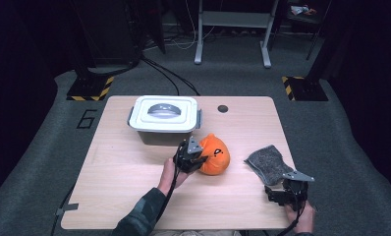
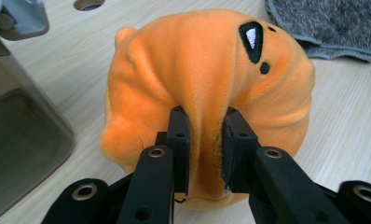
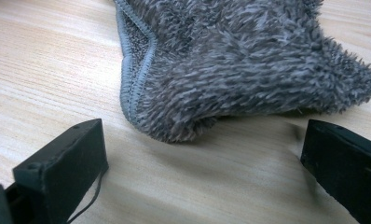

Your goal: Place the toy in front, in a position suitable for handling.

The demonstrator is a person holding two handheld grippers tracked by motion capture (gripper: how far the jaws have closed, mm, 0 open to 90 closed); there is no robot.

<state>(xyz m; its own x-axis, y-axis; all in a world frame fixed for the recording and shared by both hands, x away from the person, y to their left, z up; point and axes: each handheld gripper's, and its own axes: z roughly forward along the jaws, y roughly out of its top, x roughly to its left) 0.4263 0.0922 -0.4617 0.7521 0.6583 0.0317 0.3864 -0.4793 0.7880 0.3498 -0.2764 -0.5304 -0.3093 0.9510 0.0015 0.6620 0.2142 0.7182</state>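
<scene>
Now your left hand-held gripper [image 2: 204, 149] pinches a fold of the round orange plush pumpkin [image 2: 207, 88] on the wooden surface [image 1: 134, 172], beside the lidded grey bin [image 1: 164, 118]; your right hand-held gripper [image 3: 202, 163] gapes before the grey fleece cloth [image 3: 249, 60]; next, lift the pumpkin clear.

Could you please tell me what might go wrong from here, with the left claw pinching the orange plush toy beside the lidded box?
1. The left claw grips only a narrow fold of the orange plush toy; the soft fabric could slip free on lifting.
2. The lidded box stands right beside the toy, so a swing could knock it.
3. The right claw sits open just short of the grey cloth; a forward nudge could push the cloth away.
</scene>
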